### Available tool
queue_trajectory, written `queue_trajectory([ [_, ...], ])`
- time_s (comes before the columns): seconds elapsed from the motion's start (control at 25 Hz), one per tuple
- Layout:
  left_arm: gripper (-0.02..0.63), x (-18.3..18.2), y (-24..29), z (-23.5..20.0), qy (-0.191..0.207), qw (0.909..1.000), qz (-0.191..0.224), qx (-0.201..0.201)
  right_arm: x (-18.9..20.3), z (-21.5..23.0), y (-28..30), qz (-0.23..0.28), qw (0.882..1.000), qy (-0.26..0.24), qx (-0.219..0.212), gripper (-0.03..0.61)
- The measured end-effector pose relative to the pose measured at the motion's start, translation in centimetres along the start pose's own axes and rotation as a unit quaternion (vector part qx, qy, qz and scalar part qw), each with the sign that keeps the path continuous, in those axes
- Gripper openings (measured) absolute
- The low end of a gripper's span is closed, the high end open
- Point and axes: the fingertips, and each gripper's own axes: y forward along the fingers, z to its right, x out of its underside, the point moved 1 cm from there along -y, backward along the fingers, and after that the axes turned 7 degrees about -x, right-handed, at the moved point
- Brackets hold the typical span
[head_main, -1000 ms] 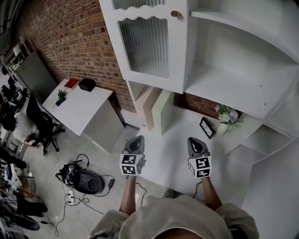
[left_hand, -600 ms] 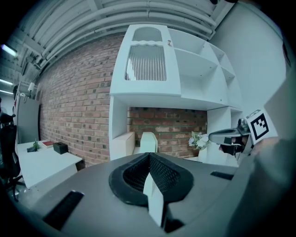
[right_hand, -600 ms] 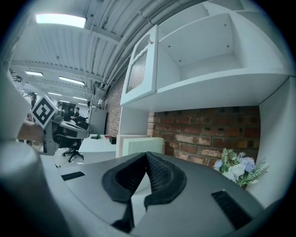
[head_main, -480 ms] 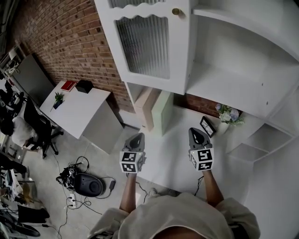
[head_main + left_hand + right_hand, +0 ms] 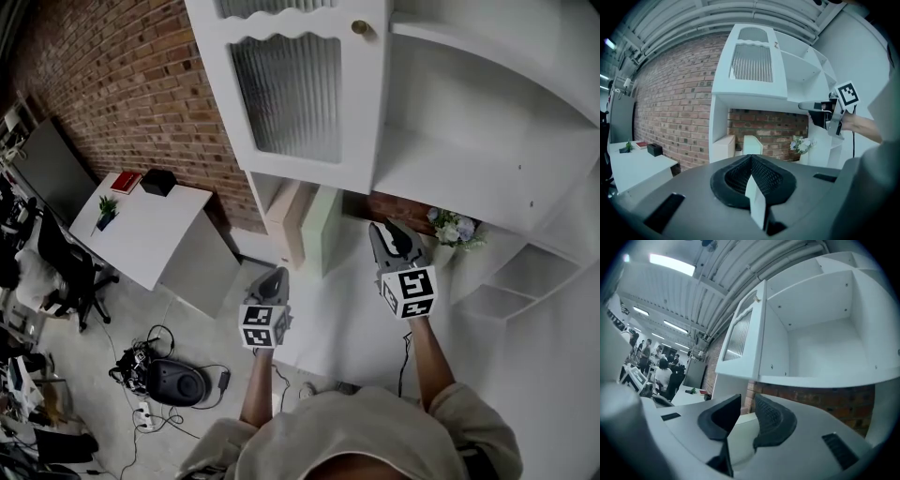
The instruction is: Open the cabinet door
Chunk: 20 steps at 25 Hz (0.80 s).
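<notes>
The cabinet door (image 5: 300,94), ribbed glass with a brass knob (image 5: 359,27), stands swung out at top centre of the head view, its shelves (image 5: 487,178) exposed to the right. Below, the right gripper (image 5: 383,229) has its jaws opening with nothing between them. The left gripper (image 5: 278,274), lower left of it, is closed and holds nothing.

Head cam: worn above the person's shoulders, aimed steeply down & fwd, w/ the white cabinet (image 5: 469,159) close ahead and floor below. Left gripper view: set low, facing the cabinet front from farther back, brick wall (image 5: 679,93) at left. Right gripper view: nearer, by the door edge, open shelves (image 5: 820,343) filling its upper right. All 3 share the ribbed-glass door (image 5: 300,94); head cam & left gripper view also share the flowers (image 5: 457,228).
</notes>
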Motion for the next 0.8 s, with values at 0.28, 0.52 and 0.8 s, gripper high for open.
queue_trajectory([
  [0.28,0.026,0.2,0.0,-0.8,-0.007,1.0,0.003,0.004,-5.0,0.5,2.1,0.023,0.999,-0.038,0.001,0.183],
  [0.52,0.026,0.2,0.1,-1.5,-0.008,1.0,0.005,0.002,-6.3,1.6,4.5,0.013,0.999,-0.033,-0.01,0.193],
  [0.8,0.026,0.0,0.0,-2.6,-0.008,0.9999,0.007,-0.006,-6.5,2.0,5.8,0.014,0.999,-0.029,-0.009,0.164],
])
